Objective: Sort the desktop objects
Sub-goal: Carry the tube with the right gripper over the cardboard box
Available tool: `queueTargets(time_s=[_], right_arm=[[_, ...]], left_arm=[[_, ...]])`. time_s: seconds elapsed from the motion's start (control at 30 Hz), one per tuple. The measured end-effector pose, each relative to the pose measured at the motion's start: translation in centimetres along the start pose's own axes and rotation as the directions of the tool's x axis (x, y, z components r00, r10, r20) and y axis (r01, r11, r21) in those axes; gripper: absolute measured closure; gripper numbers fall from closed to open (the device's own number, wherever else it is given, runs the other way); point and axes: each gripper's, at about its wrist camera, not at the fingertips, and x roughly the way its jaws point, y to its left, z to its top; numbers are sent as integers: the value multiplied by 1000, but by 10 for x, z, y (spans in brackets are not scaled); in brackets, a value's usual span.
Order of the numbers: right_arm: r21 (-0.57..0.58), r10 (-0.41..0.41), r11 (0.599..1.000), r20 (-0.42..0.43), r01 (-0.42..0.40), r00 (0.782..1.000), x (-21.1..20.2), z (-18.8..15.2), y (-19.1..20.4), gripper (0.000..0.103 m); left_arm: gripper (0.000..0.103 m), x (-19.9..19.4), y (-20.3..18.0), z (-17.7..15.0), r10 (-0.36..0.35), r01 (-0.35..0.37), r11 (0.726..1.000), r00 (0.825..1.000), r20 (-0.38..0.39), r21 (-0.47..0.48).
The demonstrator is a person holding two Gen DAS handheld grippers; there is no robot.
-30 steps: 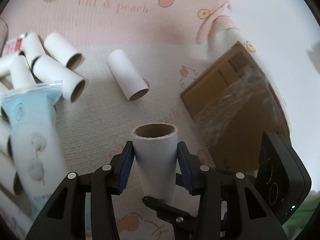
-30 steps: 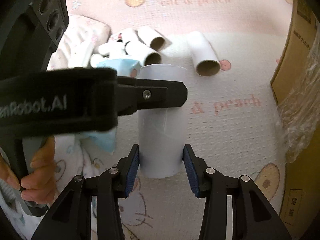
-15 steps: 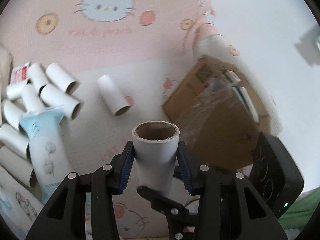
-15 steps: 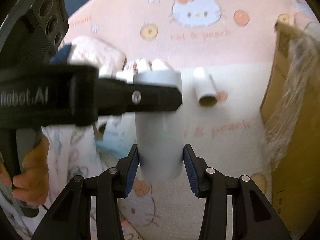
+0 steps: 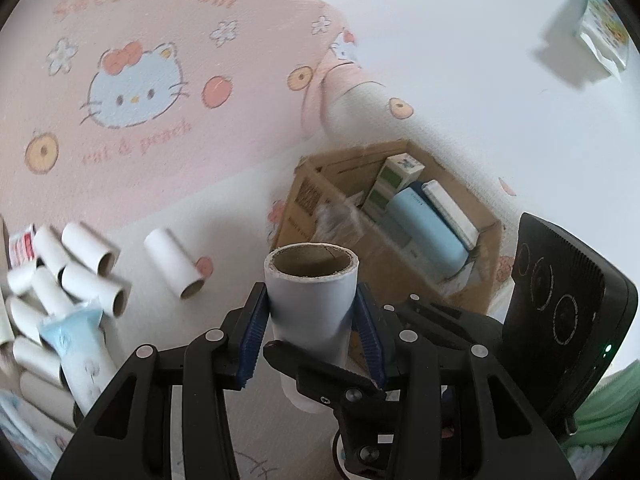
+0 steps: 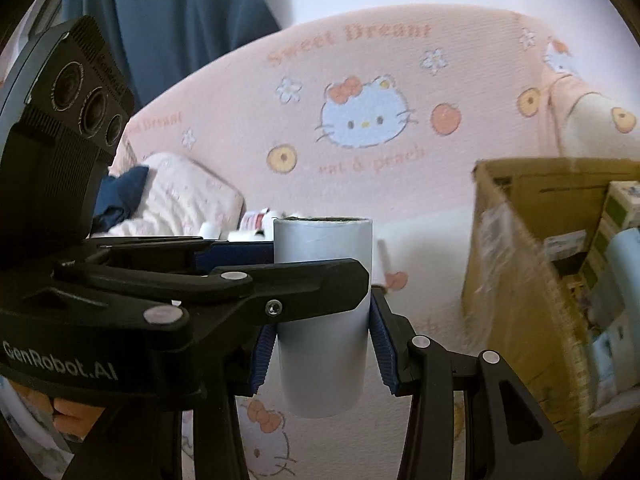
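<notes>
White cardboard tube (image 5: 311, 307) upright, clamped between blue pads of left tongs (image 5: 312, 336), right tongs (image 6: 322, 350) also clenched on its lower part, tube raised above the bedsheet (image 5: 160, 168), open cardboard box (image 5: 384, 216) just beside, loose tubes (image 5: 96, 276) left.

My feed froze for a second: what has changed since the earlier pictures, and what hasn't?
Both tongs have lifted the cardboard tube up off the pink blanket; the loose tubes now lie further below, and the open cardboard box shows its contents. No new grip or release: the left tongs and the right tongs stay clamped on that tube, upright. The pile and box have not moved.
</notes>
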Motion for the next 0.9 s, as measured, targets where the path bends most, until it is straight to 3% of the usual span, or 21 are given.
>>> queueTargets(time_s=[0.2,0.4,0.77,0.9], right_arm=[[76,-20,997,-12,21,1000,-9,38,-26,62],[60,-71,996,20,69,997,-37,65,-41,62],[69,-116,991,36,113,993,-60,100,-80,62],[69,-149,986,-7,149,989,-59,105,-98,62]], left_arm=[[56,10,-7,35,-109,106,991,994,-30,-86],[56,18,-20,70,-268,261,953,963,-29,-152],[51,51,-51,97,-354,332,923,930,-96,-193],[51,62,-60,104,-322,301,938,940,-111,-171]])
